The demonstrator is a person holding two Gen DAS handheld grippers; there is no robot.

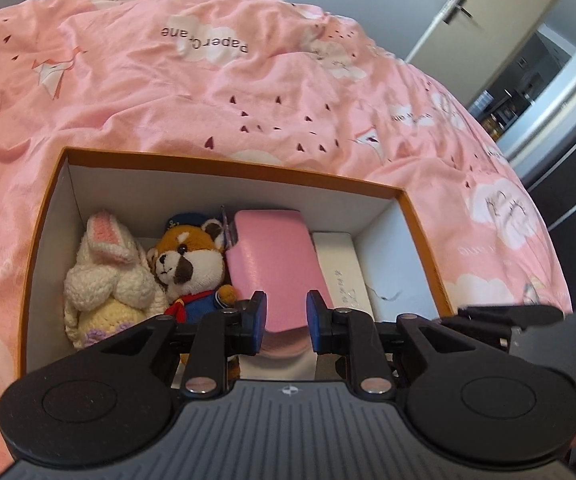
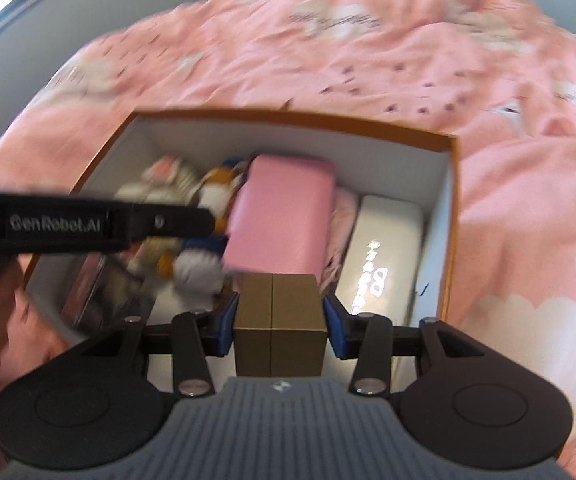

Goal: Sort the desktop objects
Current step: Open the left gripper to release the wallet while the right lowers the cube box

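Your right gripper (image 2: 280, 320) is clamped on the small brown box (image 2: 280, 326), over the near end of the orange box (image 2: 449, 216). It looks like stiff, light cardboard, so side-wall grip seems fine. Left gripper (image 1: 286, 322) hangs empty, jaws narrowly apart.

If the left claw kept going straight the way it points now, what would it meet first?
Most likely the pink case lying in the orange box: it sits directly ahead between the open left claw fingers, though depth is hard to judge.
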